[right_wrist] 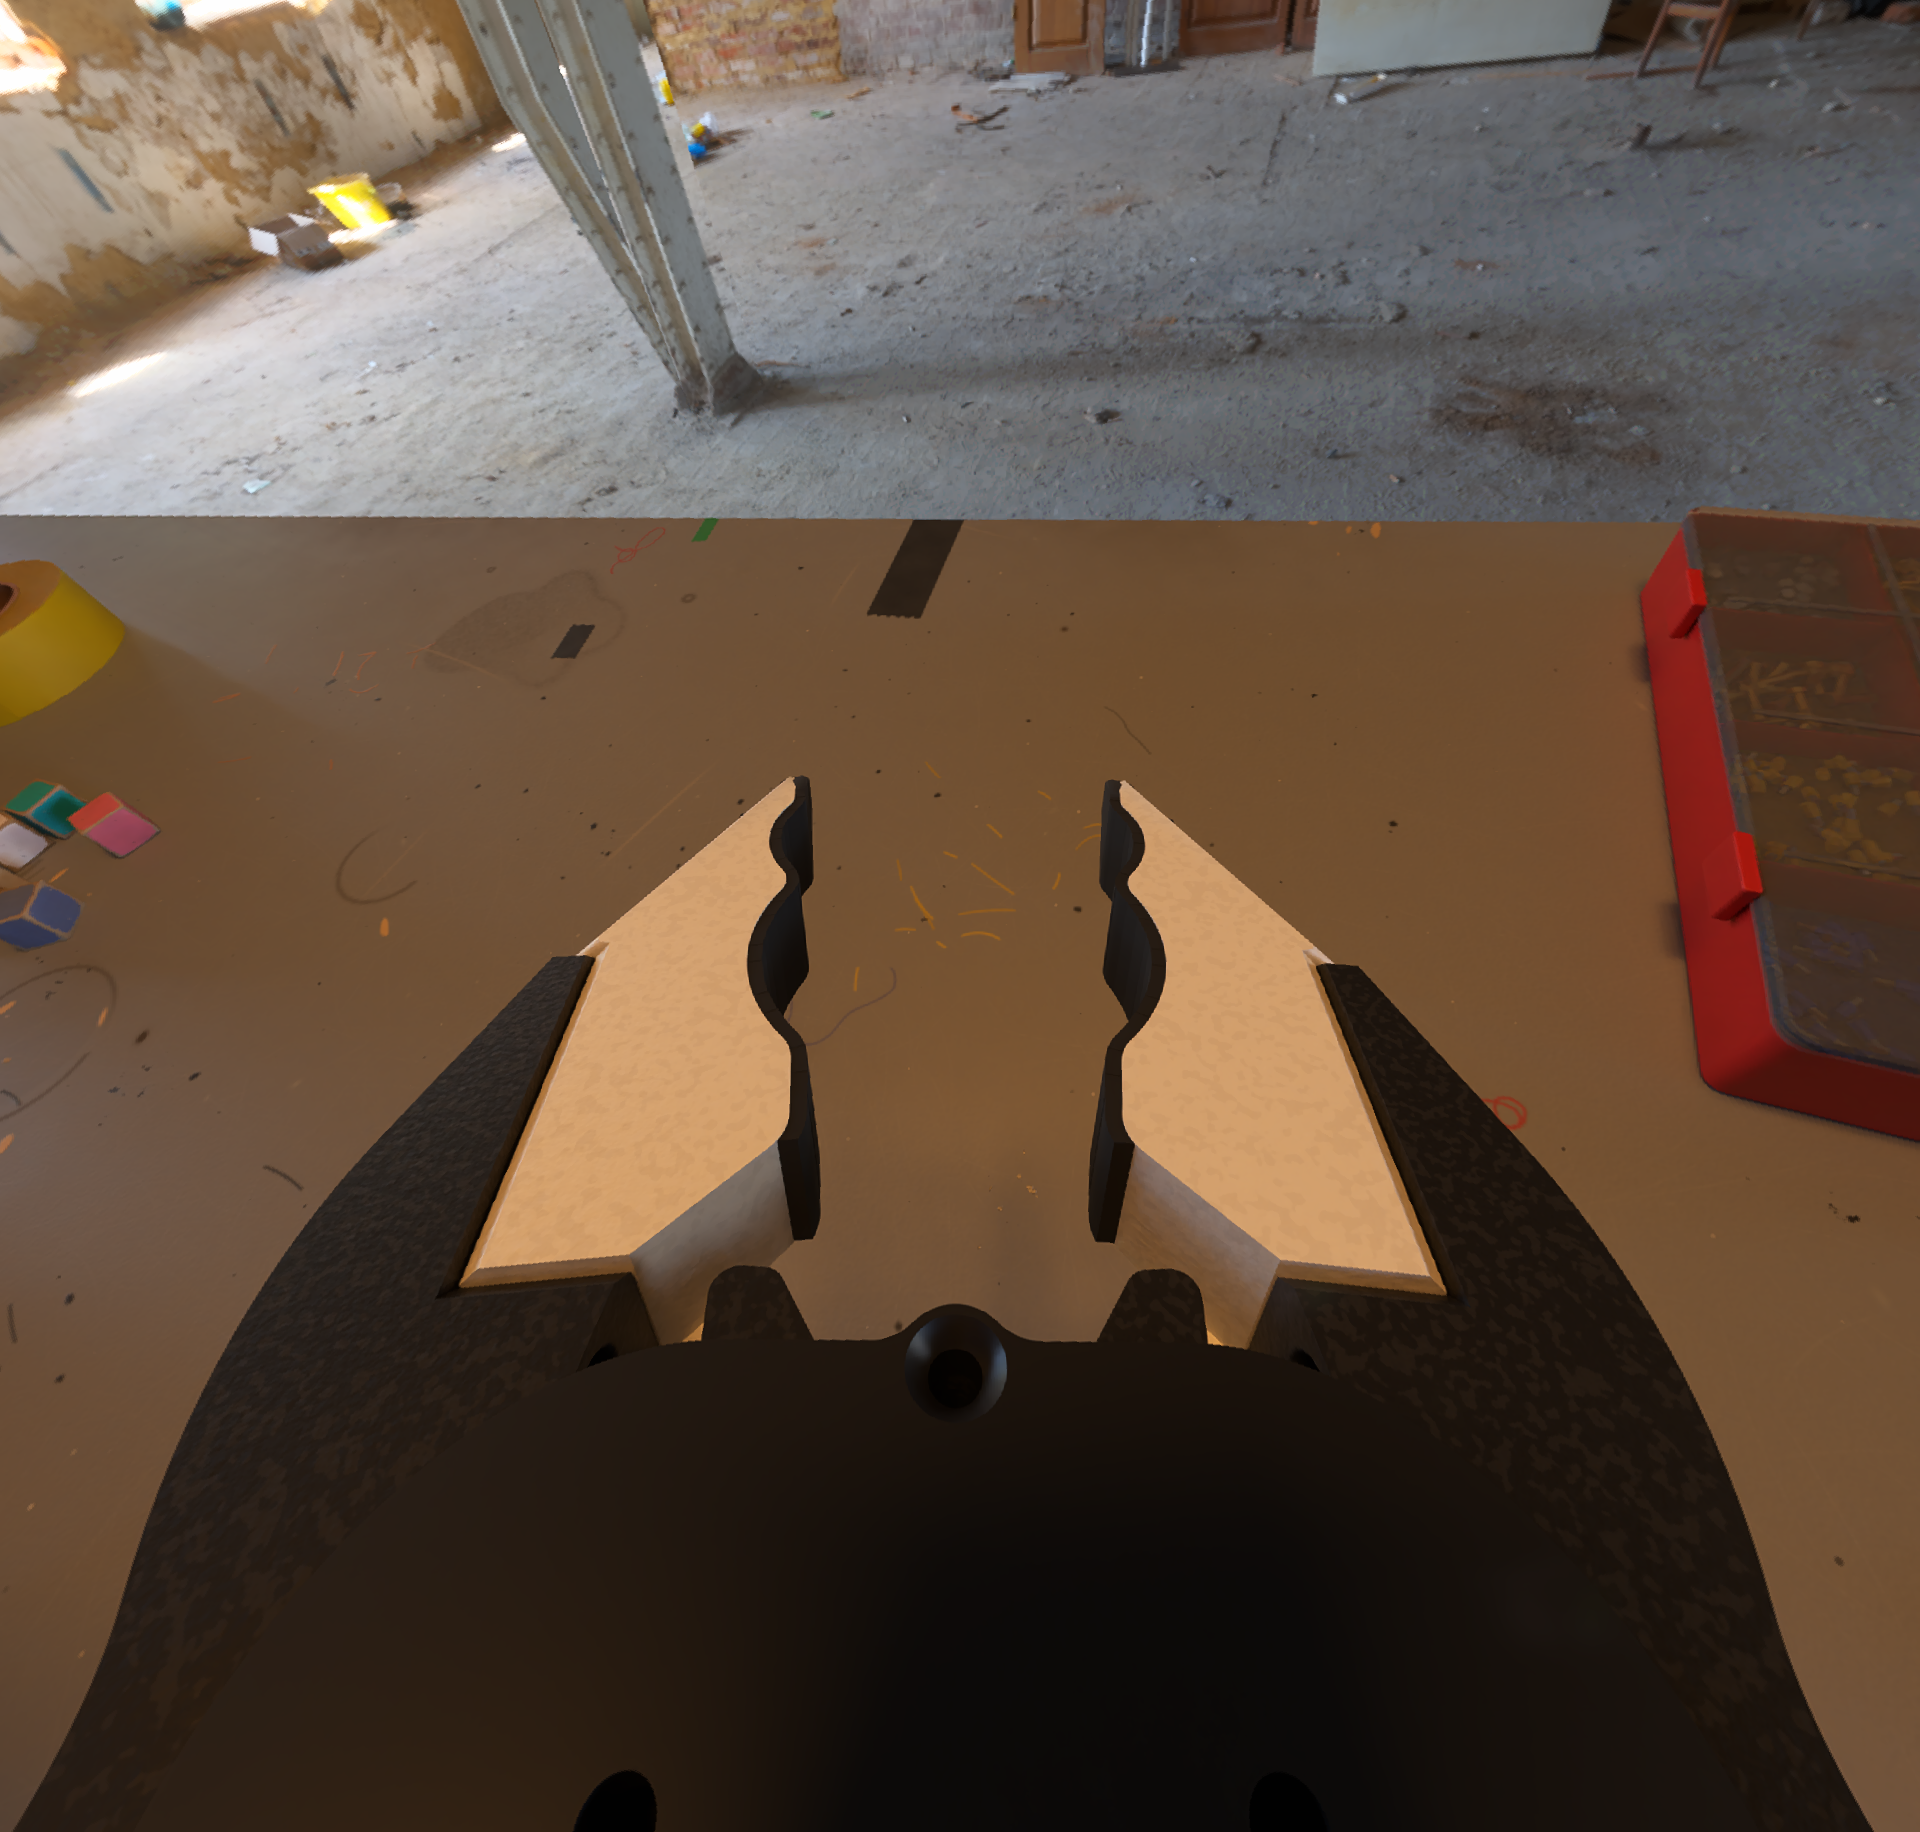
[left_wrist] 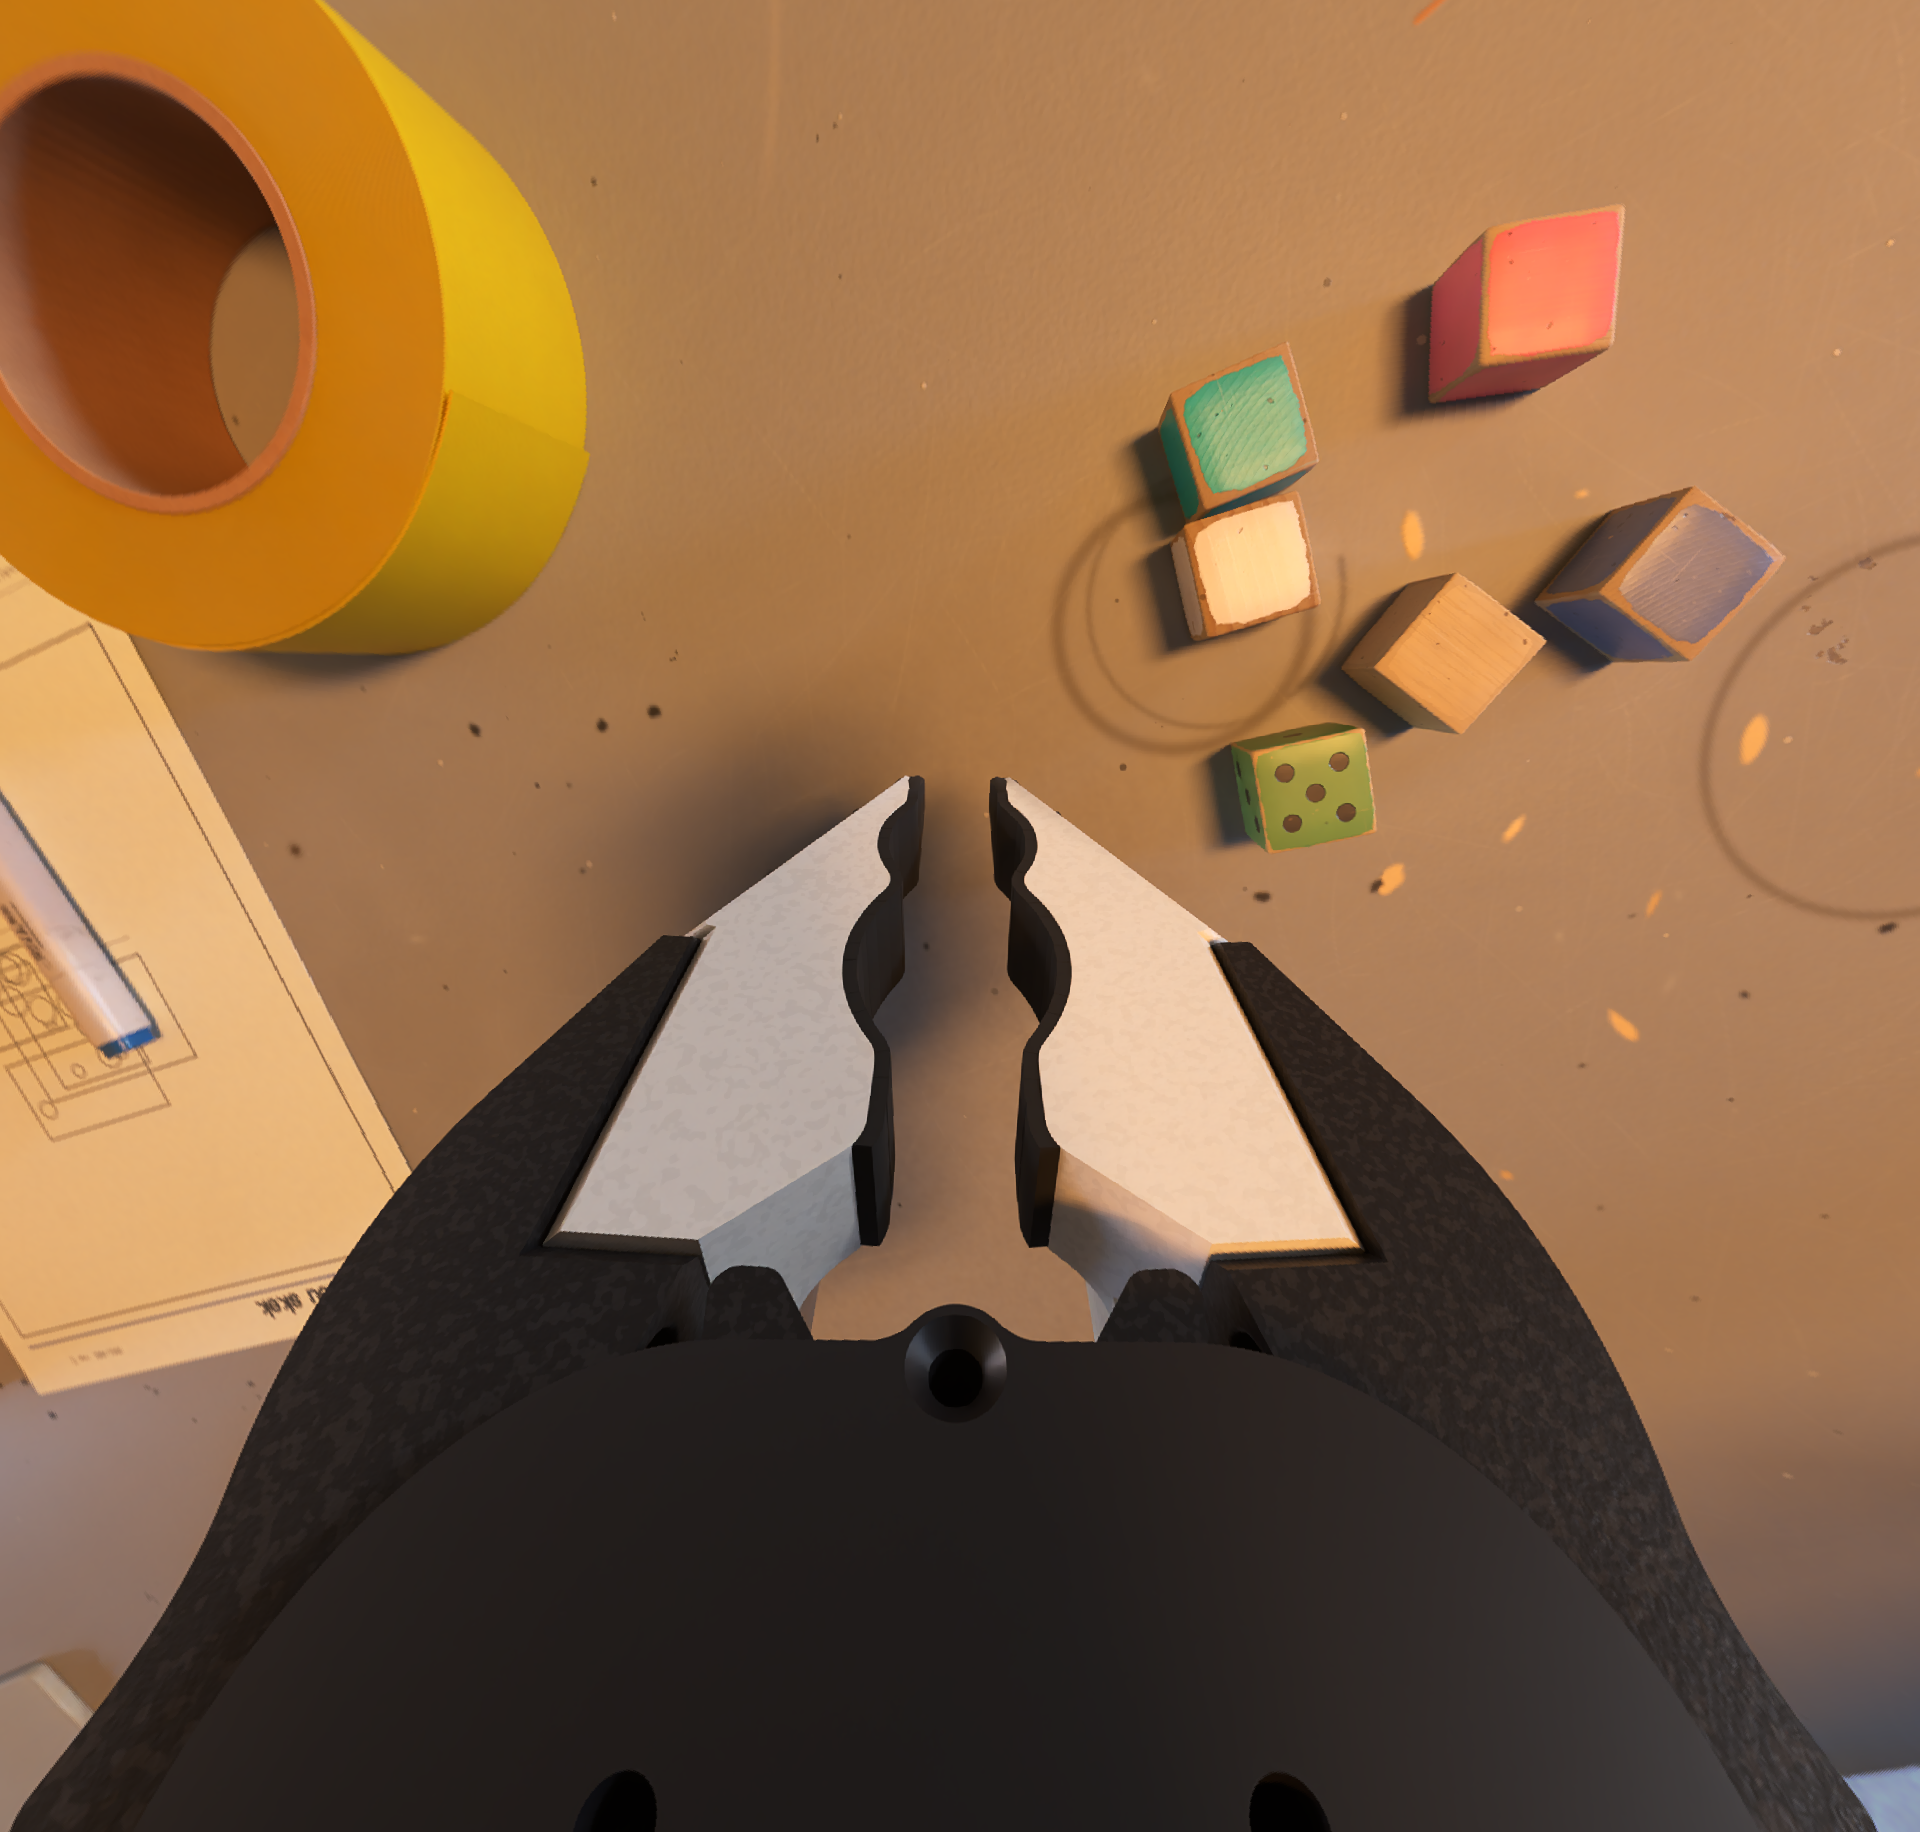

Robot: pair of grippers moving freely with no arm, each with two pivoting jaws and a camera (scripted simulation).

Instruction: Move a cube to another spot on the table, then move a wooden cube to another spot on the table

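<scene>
My left gripper (left_wrist: 956,785) hangs over the table (left_wrist: 883,328) with its fingers (left_wrist: 790,1003) nearly closed, a narrow gap between them and nothing held. Ahead and to the right I see the cluster: a plain wooden cube (left_wrist: 1444,652) between a green die (left_wrist: 1305,787) and a blue cube (left_wrist: 1662,575), with white (left_wrist: 1245,567), teal (left_wrist: 1238,432) and red (left_wrist: 1527,302) cubes beyond. My right gripper (right_wrist: 956,785) is spread wide and empty, well apart from the cubes.
</scene>
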